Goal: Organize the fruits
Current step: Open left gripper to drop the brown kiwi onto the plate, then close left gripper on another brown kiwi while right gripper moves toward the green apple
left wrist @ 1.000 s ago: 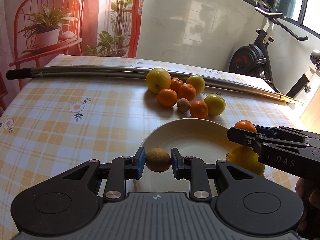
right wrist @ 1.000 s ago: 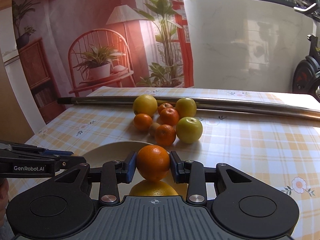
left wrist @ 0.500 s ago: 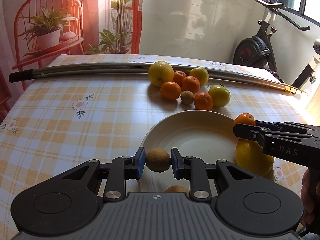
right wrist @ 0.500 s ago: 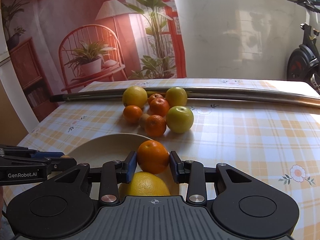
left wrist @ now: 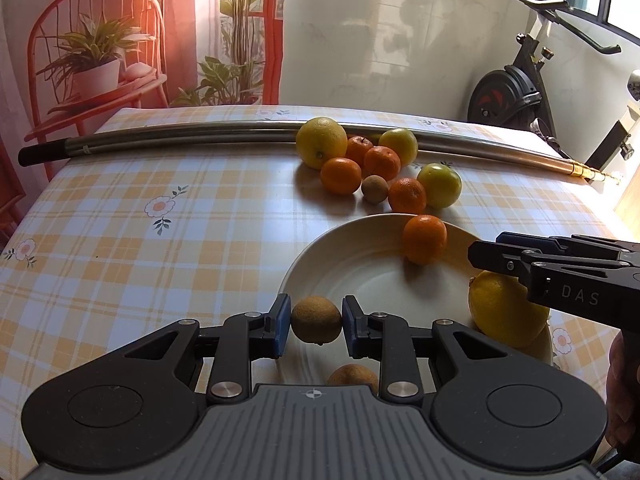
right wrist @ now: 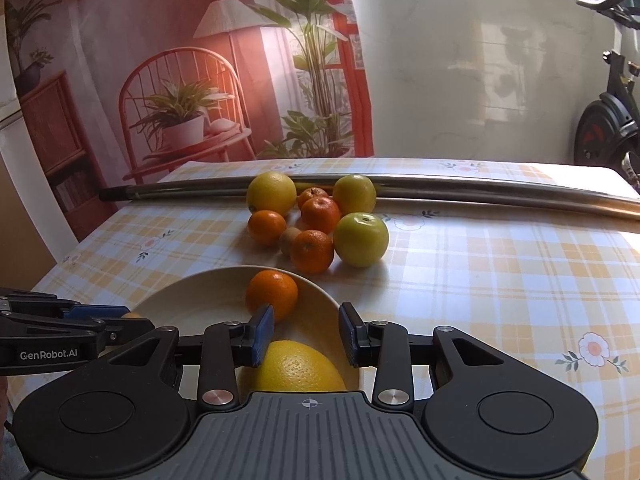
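A checked, flower-printed cloth covers the desk, with a painted backdrop of a red chair and plants behind it and an exercise bike off to the right.

In the left wrist view, a long metal pole lies across the far side of the desk, and a heap of loose fruit sits against it, probably so nothing rolls away. Nearer is a pale plate, the likely collecting spot. The left hand-held gripper is clenched on a kiwi, holding it over the plate's near rim; another brown fruit peeks out just under it on the plate. An orange rests at the plate's far edge and a lemon at its right side. The right hand-held gripper comes in from the right above the lemon; from this side angle its spread is hard to judge.

In the right wrist view, the right hand-held gripper is released, its pads spread with nothing between them. The orange sits free on the plate just beyond the left pad, and the lemon lies below the fingers. The heap waits farther off by the pole. The left hand-held gripper shows at the left edge. By my judgement the kiwi goes down next, then more fruit is fetched.
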